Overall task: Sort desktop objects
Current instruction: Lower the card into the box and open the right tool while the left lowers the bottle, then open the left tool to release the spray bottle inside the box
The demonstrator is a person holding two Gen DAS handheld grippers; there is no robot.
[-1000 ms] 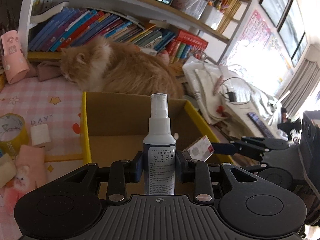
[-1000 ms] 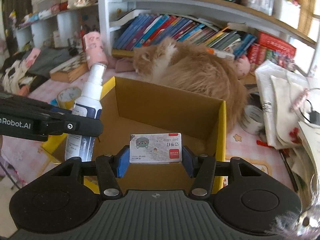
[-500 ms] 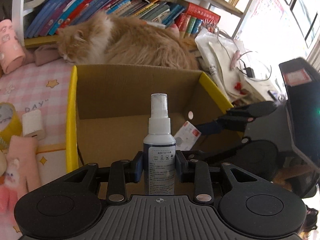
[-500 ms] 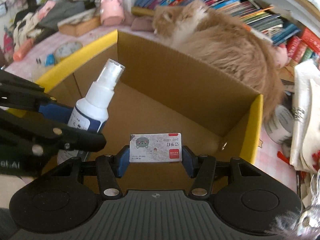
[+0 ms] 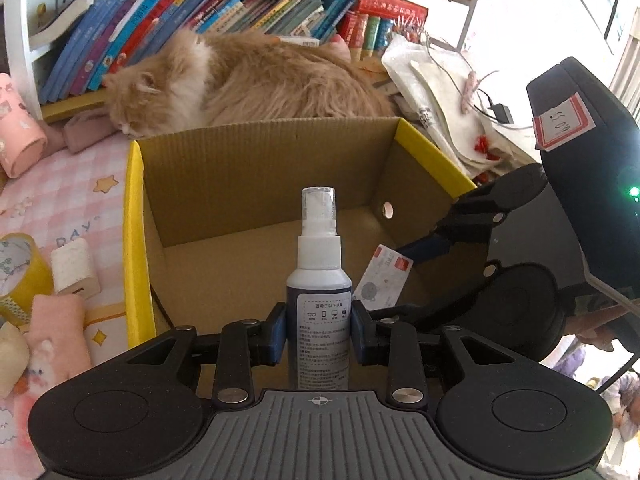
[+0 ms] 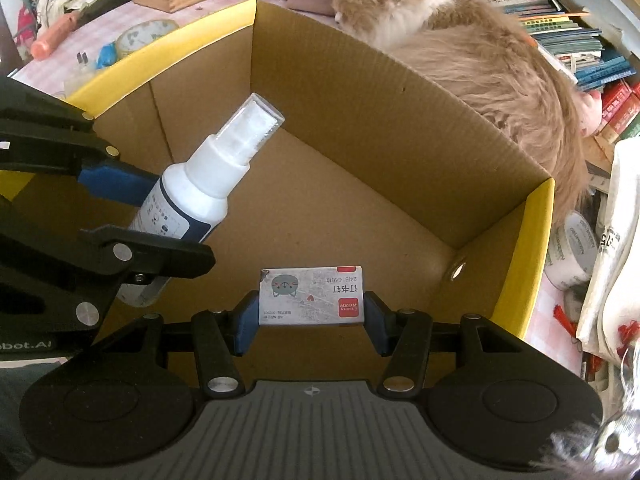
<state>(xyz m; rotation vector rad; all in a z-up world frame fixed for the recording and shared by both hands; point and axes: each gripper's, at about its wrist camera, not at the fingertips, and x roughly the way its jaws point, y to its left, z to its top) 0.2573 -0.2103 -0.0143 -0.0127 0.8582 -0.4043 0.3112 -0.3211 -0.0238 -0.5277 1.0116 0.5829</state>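
Holding both items over the cardboard box (image 6: 400, 128), your left gripper (image 5: 319, 330) jaws clamp the spray bottle (image 5: 319, 280) and your right gripper (image 6: 311, 318) jaws grip the staple box (image 6: 311, 296); releasing together risks a collision, as the grippers crowd together.

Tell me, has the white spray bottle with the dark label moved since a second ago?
Yes. The white spray bottle, clamped in the left gripper, has come down into the yellow-edged cardboard box; earlier its cap rose above the box's back wall.

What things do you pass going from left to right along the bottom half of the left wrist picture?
Yellow tape roll → small white block → box's yellow edge → spray bottle → little staple box → right tool's black body.
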